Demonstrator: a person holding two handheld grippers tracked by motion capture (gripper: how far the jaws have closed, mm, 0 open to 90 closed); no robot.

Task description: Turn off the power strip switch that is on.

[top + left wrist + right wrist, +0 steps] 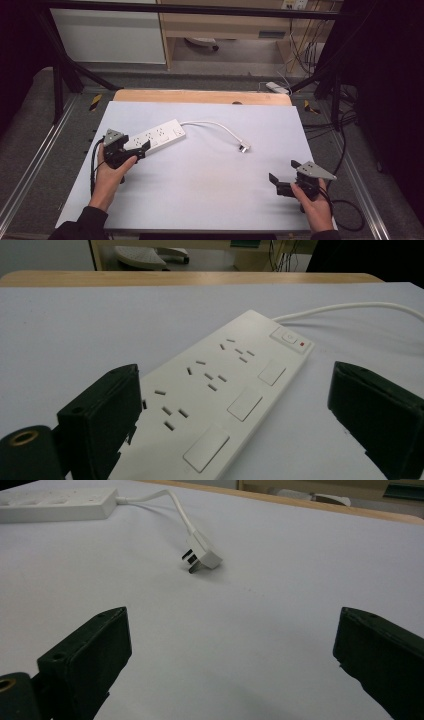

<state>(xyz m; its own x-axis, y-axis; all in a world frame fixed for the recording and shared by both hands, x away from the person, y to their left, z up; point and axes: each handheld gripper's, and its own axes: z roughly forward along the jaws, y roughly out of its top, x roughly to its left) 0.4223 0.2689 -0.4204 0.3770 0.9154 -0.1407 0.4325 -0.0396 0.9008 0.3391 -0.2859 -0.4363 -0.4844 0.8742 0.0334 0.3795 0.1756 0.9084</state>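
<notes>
Straddling power strip [220, 400], left gripper [235, 410] spread wide

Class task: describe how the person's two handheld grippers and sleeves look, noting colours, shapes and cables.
Both the left gripper and the right gripper are black, with two blocky, flat-faced jaws. A grey three-cornered plate tops each. A black cable trails from the right gripper. The sleeves are dark.

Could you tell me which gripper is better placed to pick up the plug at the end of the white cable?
Probably the right gripper: its jaws stand open, facing the plug across bare table. The left gripper is open astride the power strip, farther away.
</notes>
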